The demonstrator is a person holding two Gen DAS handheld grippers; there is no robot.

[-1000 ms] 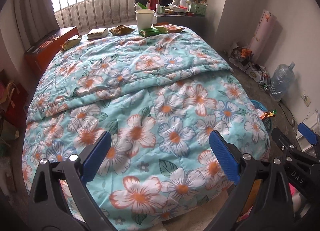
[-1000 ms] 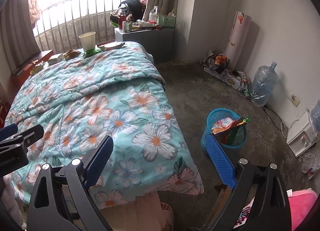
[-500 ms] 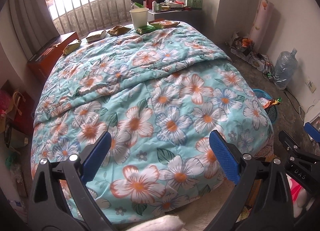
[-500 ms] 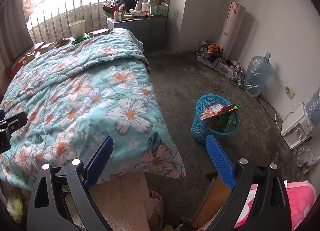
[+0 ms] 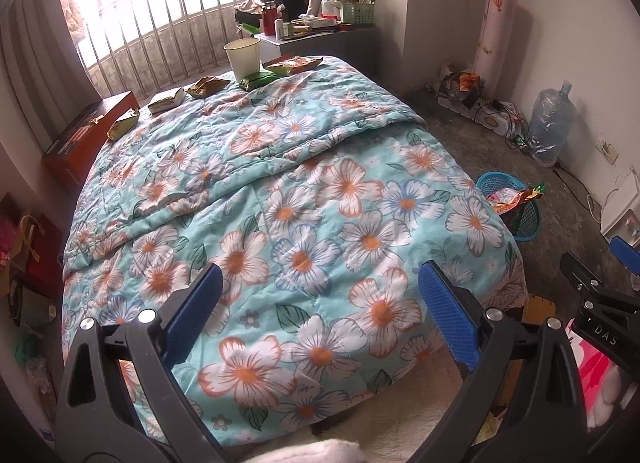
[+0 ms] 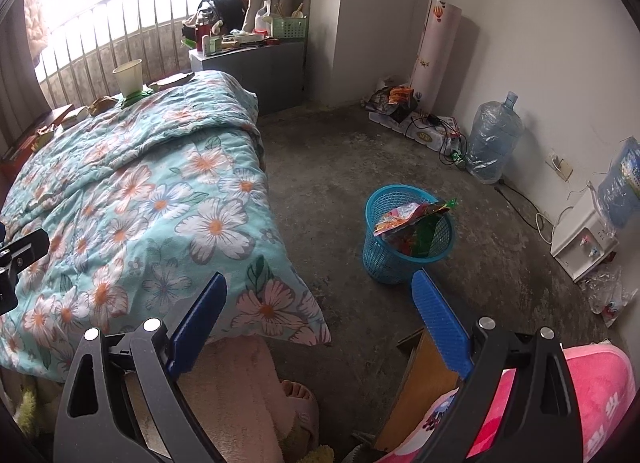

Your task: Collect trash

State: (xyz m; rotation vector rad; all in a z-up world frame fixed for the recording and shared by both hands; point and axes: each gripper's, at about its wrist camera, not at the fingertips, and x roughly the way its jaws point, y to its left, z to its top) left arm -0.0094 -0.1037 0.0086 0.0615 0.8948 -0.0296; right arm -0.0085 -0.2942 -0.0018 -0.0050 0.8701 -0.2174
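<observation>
Several snack wrappers lie along the far end of the floral bed [image 5: 304, 199]: a green one [image 5: 258, 80], an orange one [image 5: 294, 63], a brown one [image 5: 208, 86] and two more to the left [image 5: 166, 100]. A white paper cup [image 5: 242, 58] stands among them. A blue trash basket [image 6: 406, 239] on the floor right of the bed holds wrappers. My left gripper [image 5: 320, 303] is open and empty over the near end of the bed. My right gripper [image 6: 320, 311] is open and empty near the bed's corner.
A grey cabinet [image 6: 256, 71] with clutter stands behind the bed by the railing. A water jug [image 6: 494, 143], power strips and a rolled poster line the right wall. A red-brown box [image 5: 90, 135] sits left of the bed. A slippered foot [image 6: 298, 403] is below.
Both grippers have pulled back and up from the bed, so more of the bed, floor and basket show. Both stay open and empty.
</observation>
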